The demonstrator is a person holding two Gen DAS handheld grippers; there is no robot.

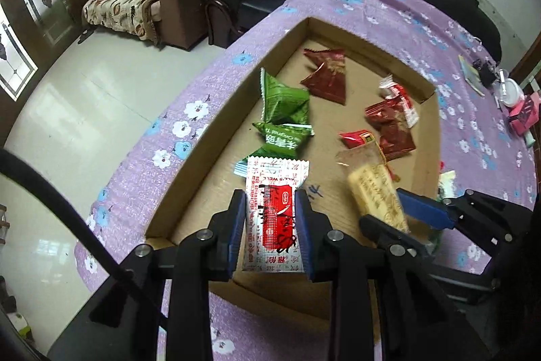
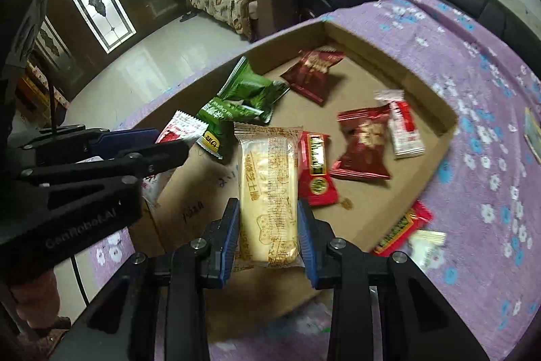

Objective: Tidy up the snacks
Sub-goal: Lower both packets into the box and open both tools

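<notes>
My left gripper [image 1: 270,219] is squeezing a white and red packet [image 1: 274,208] over the near end of the cardboard box [image 1: 216,131]. My right gripper [image 2: 268,235] is squeezing a yellow cracker pack [image 2: 267,188] there too. Green packs [image 1: 284,117] and dark red packs [image 1: 326,73] are lying inside the box, farther away.

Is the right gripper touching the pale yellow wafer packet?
Touching. The right wrist view shows the right gripper with both blue pads pressed against the pale yellow wafer packet.

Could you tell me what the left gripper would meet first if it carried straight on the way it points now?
Probably the lower green snack packet, just beyond the white-and-red packet held by the left gripper over the cardboard tray; depth is uncertain.
</notes>
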